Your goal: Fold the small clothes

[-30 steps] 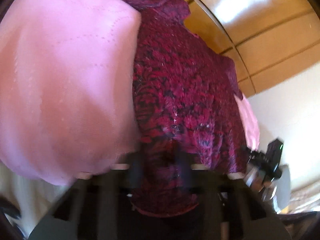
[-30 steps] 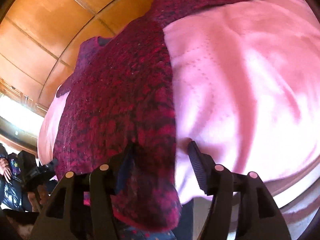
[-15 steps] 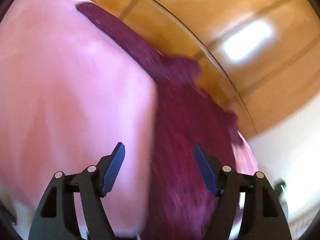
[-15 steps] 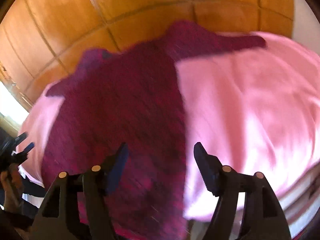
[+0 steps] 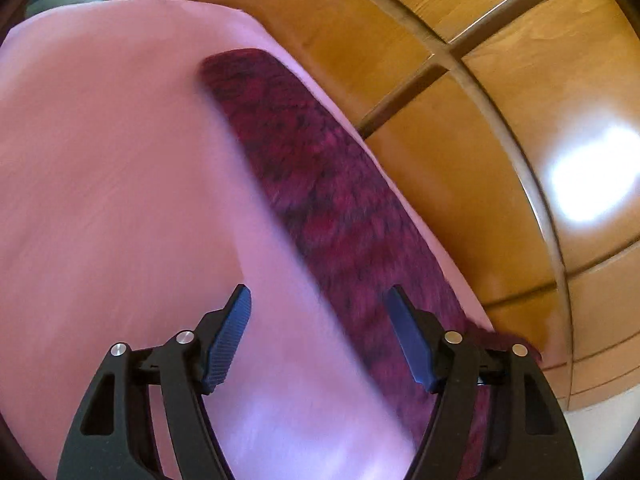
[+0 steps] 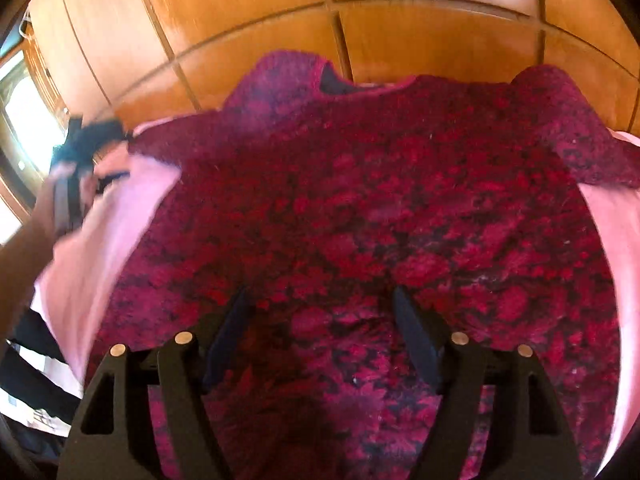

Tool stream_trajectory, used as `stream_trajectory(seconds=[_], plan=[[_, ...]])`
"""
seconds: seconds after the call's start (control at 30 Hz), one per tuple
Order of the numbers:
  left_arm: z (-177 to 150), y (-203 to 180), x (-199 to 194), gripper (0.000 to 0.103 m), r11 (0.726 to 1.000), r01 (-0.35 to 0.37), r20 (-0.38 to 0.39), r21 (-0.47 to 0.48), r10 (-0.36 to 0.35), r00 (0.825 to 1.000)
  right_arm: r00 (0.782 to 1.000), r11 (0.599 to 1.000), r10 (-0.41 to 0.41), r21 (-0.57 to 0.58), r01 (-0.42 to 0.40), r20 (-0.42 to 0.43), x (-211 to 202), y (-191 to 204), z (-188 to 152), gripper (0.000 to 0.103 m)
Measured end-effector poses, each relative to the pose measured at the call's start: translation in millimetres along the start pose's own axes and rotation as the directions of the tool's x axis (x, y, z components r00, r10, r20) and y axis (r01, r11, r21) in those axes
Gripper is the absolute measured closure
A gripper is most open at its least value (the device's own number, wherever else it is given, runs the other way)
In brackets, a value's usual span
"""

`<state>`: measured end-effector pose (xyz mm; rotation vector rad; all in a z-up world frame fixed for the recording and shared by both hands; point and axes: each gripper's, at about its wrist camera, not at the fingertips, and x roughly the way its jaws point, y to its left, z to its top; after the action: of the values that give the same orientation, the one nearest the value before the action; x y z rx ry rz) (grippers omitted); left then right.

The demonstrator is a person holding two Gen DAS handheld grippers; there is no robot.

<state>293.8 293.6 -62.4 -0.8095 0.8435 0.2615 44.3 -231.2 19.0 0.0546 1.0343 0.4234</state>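
Note:
A dark red and black knitted sweater (image 6: 380, 220) lies spread flat on a pink sheet (image 6: 104, 232), collar at the far side. My right gripper (image 6: 320, 300) is open and empty, hovering over the sweater's body. In the left wrist view one long sleeve (image 5: 320, 196) of the sweater runs along the far edge of the pink sheet (image 5: 112, 184). My left gripper (image 5: 318, 300) is open and empty, above the sleeve's near edge. The left gripper also shows blurred at the left of the right wrist view (image 6: 80, 148).
Glossy wooden panels (image 6: 360, 8) rise right behind the sheet's far edge, also in the left wrist view (image 5: 500, 100). A bright window (image 6: 24, 120) is at the far left. The sheet's left edge drops off near the person's arm (image 6: 20, 264).
Both grippers have let go of the sweater's lower hem and opened. The left one swung out along the sleeve; the right one moved over the sweater's middle.

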Motion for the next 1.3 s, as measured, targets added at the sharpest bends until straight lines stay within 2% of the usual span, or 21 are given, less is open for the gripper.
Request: stream_trajectory(seconds=[0.03, 0.17, 0.2, 0.23, 0.27, 0.37, 0.5, 0.6, 0.73, 0.8, 0.9, 0.97, 1.03, 1.1, 1.17, 1.23, 1.3], plan=[[9, -1, 11, 0.034, 0.999, -0.044, 0.004, 0.003, 0.044, 0.999, 1.000, 1.000, -0.006, -0.013, 0.006, 0.003, 2, -1, -3, 0.030], [36, -2, 42, 0.034, 0.996, -0.083, 0.026, -0.027, 0.084, 0.996, 1.000, 1.000, 0.007, -0.013, -0.007, 0.007, 10, -4, -6, 0.025], [42, -4, 44, 0.037, 0.996, -0.087, 0.032, -0.026, 0.088, 0.996, 1.000, 1.000, 0.008, -0.009, -0.007, 0.006, 12, -4, -5, 0.024], [47, -6, 48, 0.068, 0.993, -0.113, 0.033, -0.015, 0.113, 0.993, 1.000, 1.000, 0.007, -0.010, -0.007, 0.006, 11, -5, -5, 0.023], [50, -6, 48, 0.087, 0.992, -0.124, 0.030, -0.003, 0.124, 0.992, 1.000, 1.000, 0.004, -0.015, -0.004, 0.005, 11, -4, -4, 0.022], [53, 6, 26, 0.091, 0.995, -0.102, 0.091, -0.020, 0.103, 0.990, 1.000, 1.000, -0.006, -0.029, 0.007, 0.005, 12, -2, -3, 0.019], [31, 41, -24, 0.092, 0.989, -0.133, 0.163, -0.064, 0.142, 0.976, 1.000, 1.000, -0.011, -0.025, 0.011, 0.010, 16, -1, 0, 0.019], [8, 73, -54, 0.092, 0.978, -0.156, 0.171, -0.136, 0.178, 0.969, 1.000, 0.999, -0.018, -0.028, 0.018, 0.016, 19, 0, -1, 0.019], [-24, 93, -76, 0.090, 0.965, -0.183, 0.171, -0.190, 0.216, 0.961, 0.999, 0.999, -0.022, -0.029, 0.023, 0.028, 20, 1, -2, 0.019], [-33, 84, -79, 0.083, 0.962, -0.224, 0.174, -0.153, 0.250, 0.953, 0.999, 0.999, -0.019, -0.026, 0.020, 0.030, 20, 1, -2, 0.019], [-39, 59, -90, 0.066, 0.939, -0.329, 0.188, -0.099, 0.342, 0.921, 1.000, 1.000, 0.001, -0.012, -0.001, 0.018, 16, -2, 0, 0.019], [-49, 43, -96, 0.050, 0.946, -0.320, 0.190, -0.059, 0.325, 0.926, 0.999, 0.998, 0.042, 0.034, -0.043, 0.019, 6, -13, 4, 0.028], [-71, 10, -106, 0.048, 0.954, -0.299, 0.218, 0.028, 0.286, 0.933, 0.996, 0.986, 0.073, 0.147, -0.081, 0.056, -13, -44, 6, 0.030], [-102, -20, -116, 0.048, 0.955, -0.257, 0.219, 0.148, 0.222, 0.950, 0.992, 0.958, 0.076, 0.268, -0.101, 0.103, -31, -82, 5, 0.031], [-132, -49, -114, 0.045, 0.950, -0.194, 0.202, 0.244, 0.146, 0.968, 0.988, 0.908, 0.041, 0.407, -0.099, 0.148, -49, -136, 0, 0.040], [-172, -83, -107, 0.045, 0.925, -0.127, 0.142, 0.358, 0.080, 0.987, 0.985, 0.845, 0.005, 0.525, -0.098, 0.175, -61, -190, -4, 0.050], [-204, -112, -96, 0.045, 0.895, -0.064, 0.081, 0.442, 0.031, 0.996, 0.977, 0.761, -0.033, 0.639, -0.111, 0.209, -69, -251, -8, 0.049]])
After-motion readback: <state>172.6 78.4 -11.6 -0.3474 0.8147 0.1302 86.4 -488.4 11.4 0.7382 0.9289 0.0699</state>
